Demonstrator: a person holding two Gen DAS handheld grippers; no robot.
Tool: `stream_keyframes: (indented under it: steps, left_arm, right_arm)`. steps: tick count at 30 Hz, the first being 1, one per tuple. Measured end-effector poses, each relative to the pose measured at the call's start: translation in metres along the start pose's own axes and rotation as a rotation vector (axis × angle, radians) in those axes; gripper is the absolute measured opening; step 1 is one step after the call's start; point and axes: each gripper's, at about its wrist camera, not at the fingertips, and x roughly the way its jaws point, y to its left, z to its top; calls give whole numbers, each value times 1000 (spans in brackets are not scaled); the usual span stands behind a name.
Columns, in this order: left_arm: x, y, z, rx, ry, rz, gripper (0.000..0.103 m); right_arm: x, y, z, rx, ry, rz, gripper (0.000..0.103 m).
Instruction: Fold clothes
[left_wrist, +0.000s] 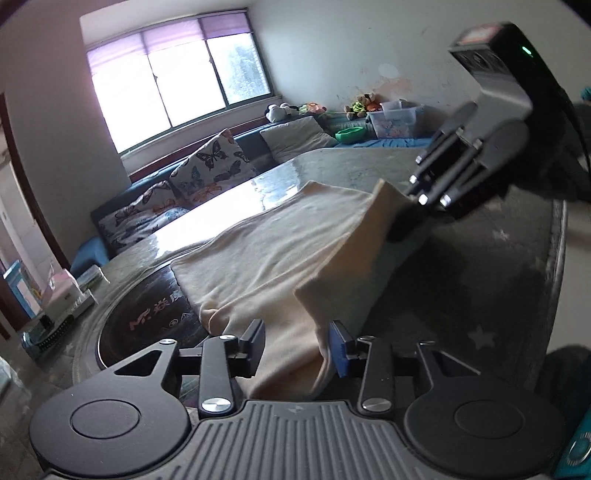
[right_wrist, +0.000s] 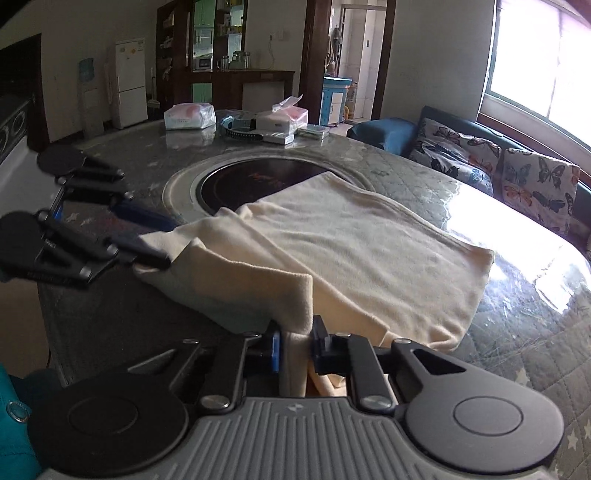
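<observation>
Holding the cream garment (left_wrist: 266, 254) by its near edge, I have the left gripper (left_wrist: 297, 347) and right gripper (right_wrist: 295, 347) each clamped on a lifted corner; the rest lies flat on the surface (right_wrist: 517, 332) toward 12 o'clock.

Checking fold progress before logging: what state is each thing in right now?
Cream cloth: mostly flat on the table, near edge lifted and partly folded over.
Left gripper: cloth between its fingers, gripping one corner.
Right gripper: cloth between its fingers, gripping the other corner.
Table: glossy, cloth lying on it.
</observation>
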Motion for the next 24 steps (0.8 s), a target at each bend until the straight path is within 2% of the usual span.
stream_keyframes:
  steps: [6,8,10,11,19,24]
  left_arm:
    - [9,-17,-9,139,6,27,42]
    - [15,-17,-11,153,15,45,33]
    - [12,-16,-11,138,13,52,17]
    - [7,-16,-10,131,9,51,13]
    - [-27,-16,-5,77,-29,42,11]
    - [-50,-17,-3,43,-51,35,11]
  right_arm:
    - [-1,-1,2,22,-21,-19,12]
    - [-2,-1,3,30,-28,-25,11]
    - [-2,-1,4,37,-35,-31,11]
    - [-3,-1,4,41,-38,-35,10]
    - [-27,11,-3,58,-104,-51,10]
    - [-59,28,-8,35,-115,-18,10]
